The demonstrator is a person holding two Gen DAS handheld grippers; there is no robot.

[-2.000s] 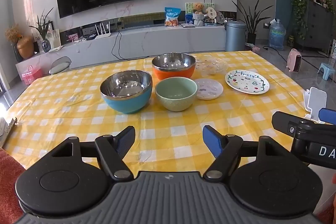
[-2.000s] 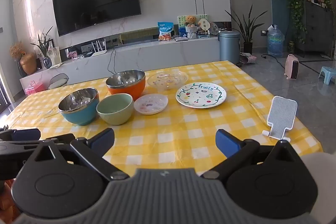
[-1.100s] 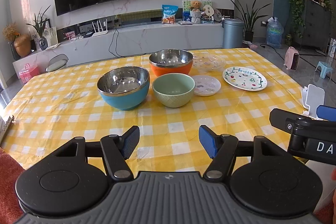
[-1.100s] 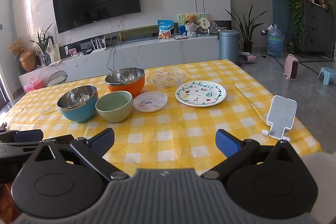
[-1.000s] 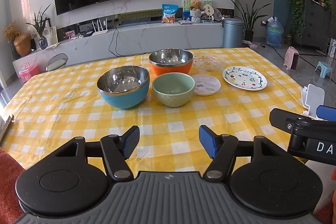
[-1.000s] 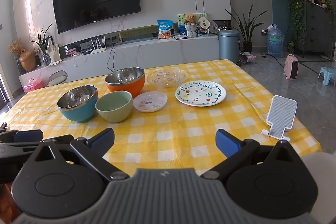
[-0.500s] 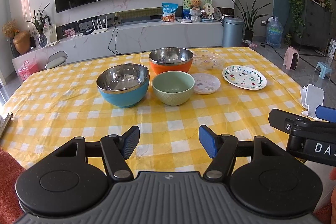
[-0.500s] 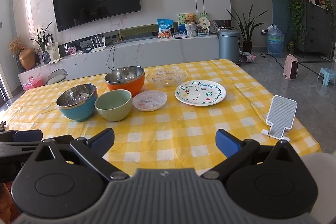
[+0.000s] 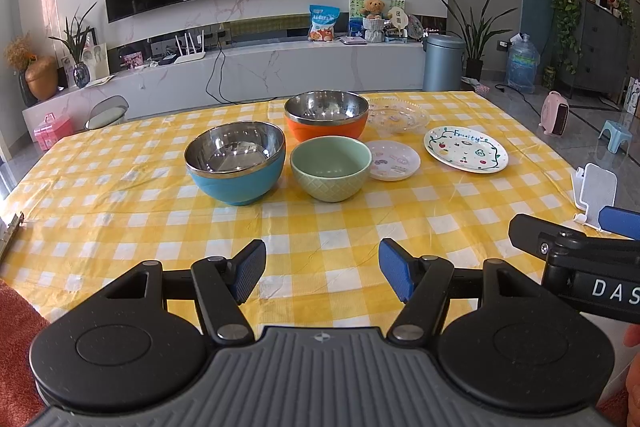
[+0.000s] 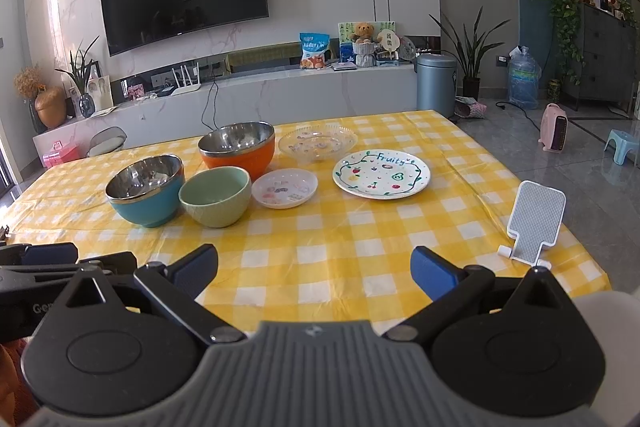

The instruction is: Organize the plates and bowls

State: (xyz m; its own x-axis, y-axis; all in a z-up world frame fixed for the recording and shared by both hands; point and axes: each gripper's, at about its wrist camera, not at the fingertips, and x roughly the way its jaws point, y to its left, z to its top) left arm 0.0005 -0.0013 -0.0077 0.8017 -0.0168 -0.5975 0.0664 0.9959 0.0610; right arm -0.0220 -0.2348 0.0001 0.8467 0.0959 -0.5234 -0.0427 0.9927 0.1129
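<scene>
On the yellow checked table (image 9: 120, 195) stand a blue steel-lined bowl (image 9: 236, 163), an orange steel-lined bowl (image 9: 326, 117) behind it, and a green bowl (image 9: 330, 167). To their right lie a small pink plate (image 9: 394, 159), a clear glass plate (image 9: 398, 115) and a white "Fruity" plate (image 9: 466, 149). The same set shows in the right wrist view: blue bowl (image 10: 146, 189), green bowl (image 10: 216, 195), Fruity plate (image 10: 382, 173). My left gripper (image 9: 322, 273) and right gripper (image 10: 314, 273) are both open and empty, near the table's front edge, well short of the dishes.
A white phone stand (image 10: 534, 223) sits at the table's right front edge. The right gripper's side (image 9: 576, 255) shows at the right of the left wrist view. A TV wall and marble console (image 9: 260, 71) are beyond the table.
The left gripper's jaws closed slightly at first, and both views have drifted a little; the dishes have not moved.
</scene>
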